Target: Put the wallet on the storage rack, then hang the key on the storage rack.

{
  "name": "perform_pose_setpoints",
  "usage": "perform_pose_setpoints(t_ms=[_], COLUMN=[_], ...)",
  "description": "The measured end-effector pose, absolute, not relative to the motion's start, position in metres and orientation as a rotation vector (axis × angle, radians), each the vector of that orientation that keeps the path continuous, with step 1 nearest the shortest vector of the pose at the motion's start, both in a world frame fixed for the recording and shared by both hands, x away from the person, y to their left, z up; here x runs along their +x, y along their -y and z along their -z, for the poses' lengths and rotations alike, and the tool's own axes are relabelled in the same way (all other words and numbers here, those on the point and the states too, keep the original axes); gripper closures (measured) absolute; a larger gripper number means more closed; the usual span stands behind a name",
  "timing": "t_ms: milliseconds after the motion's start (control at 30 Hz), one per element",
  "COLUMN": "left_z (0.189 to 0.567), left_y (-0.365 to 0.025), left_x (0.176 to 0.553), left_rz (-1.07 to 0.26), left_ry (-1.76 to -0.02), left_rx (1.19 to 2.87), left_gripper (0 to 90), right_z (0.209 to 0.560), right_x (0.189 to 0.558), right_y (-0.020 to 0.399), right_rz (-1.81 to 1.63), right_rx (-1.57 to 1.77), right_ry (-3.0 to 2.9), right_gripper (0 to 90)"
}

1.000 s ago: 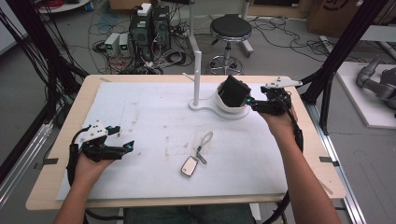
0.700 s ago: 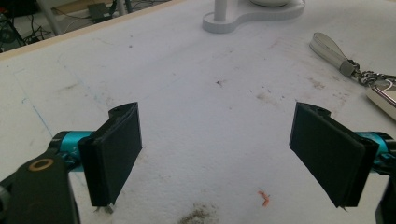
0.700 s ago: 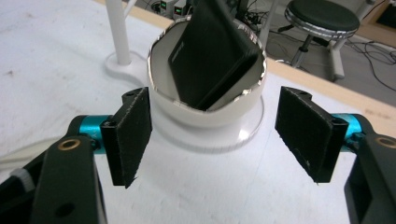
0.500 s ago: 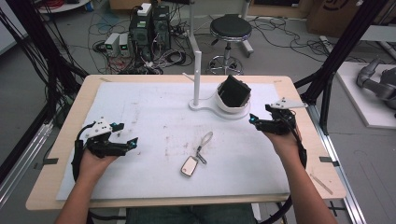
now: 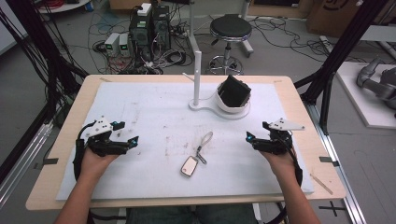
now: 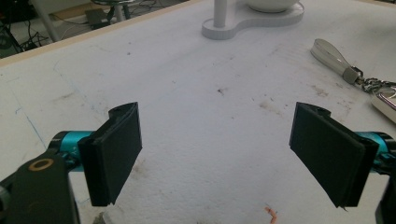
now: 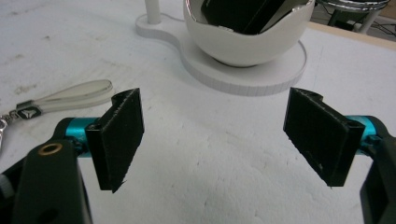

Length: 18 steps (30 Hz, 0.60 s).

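The right gripper (image 5: 252,138) has its jaws spread wide with nothing between them; they have just been opening. It sits low over the white mat toward the worktop's right edge, its jaws pointing inward at the middle. The left gripper (image 5: 130,140) mirrors it near the left edge, jaws also spread and empty, over bare mat (image 6: 210,140).

Between the two, a little nearer the front edge, lies the key fob (image 5: 189,166) with its loop strap (image 5: 205,139) trailing toward the back. In the right gripper view the strap (image 7: 77,95) lies just beyond the left-hand jaw, apart from it.

Farther back, toward the middle of the rear edge, stands the white bowl (image 5: 233,106) on its flat base, a black wallet (image 5: 235,90) leaning inside it, with a thin upright post (image 5: 197,77) on the same base.

Risks, as I judge them: the wallet stands tilted and pokes above the rim, so a careless sweep of the right hand back toward the bowl could tip it out. The fob is flat and slick-looking; a shallow pinch on it may skid it across the mat rather than lift it, and catching the strap alone would leave the fob swinging.
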<state>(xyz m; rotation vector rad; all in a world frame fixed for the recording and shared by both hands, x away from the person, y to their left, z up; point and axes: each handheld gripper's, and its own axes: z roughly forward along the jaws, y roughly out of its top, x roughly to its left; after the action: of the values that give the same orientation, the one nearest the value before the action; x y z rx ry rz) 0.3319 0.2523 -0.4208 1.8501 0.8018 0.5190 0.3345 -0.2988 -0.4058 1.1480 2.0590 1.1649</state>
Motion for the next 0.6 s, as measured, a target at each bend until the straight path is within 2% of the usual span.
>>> perform_pose_setpoints(t_ms=[600], left_z=[0.4210], left_y=[-0.2524], left_x=[0.3316], left_rz=[-0.515], left_ry=[-0.797], left_rx=[1.859], left_gripper=[16.9], right_z=[0.4078], right_x=[0.3358], right_y=[0.3021], right_rz=[-1.155], right_rx=[1.147], right_ry=[-2.032], right_gripper=[20.0])
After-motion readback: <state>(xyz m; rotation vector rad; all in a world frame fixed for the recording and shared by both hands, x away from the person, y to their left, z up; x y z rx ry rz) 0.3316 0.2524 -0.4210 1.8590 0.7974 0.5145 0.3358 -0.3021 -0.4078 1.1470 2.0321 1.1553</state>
